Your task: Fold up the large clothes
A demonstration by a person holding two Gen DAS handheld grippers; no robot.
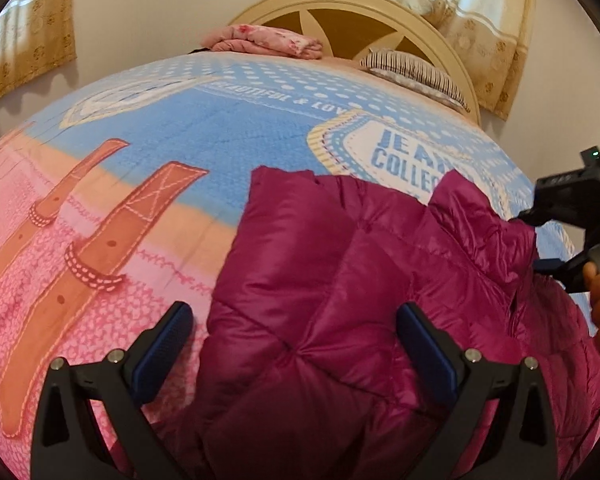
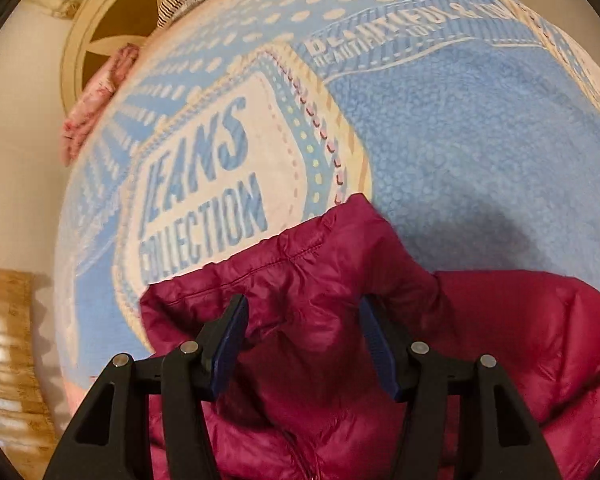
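A magenta quilted puffer jacket [image 1: 340, 272] lies on the bed's blue and pink blanket [image 1: 160, 152]. My left gripper [image 1: 296, 320] is open wide just above the jacket's lower left part, its blue pads on either side of a quilted panel, holding nothing. In the right wrist view the jacket [image 2: 340, 280] bunches up between the fingers. My right gripper [image 2: 304, 316] is partly open around this raised fold near the jacket's edge, and the pads do not press it flat. The right gripper also shows in the left wrist view [image 1: 540, 220] at the jacket's far right edge.
A folded pink floral cloth [image 1: 264, 40] and a striped pillow [image 1: 416, 68] lie at the head of the bed against a cream headboard [image 1: 340, 0]. Curtains [image 1: 28, 28] hang on both sides. The blanket [image 2: 460, 140] with the "JEANS COLLECTION" print stretches beyond the jacket.
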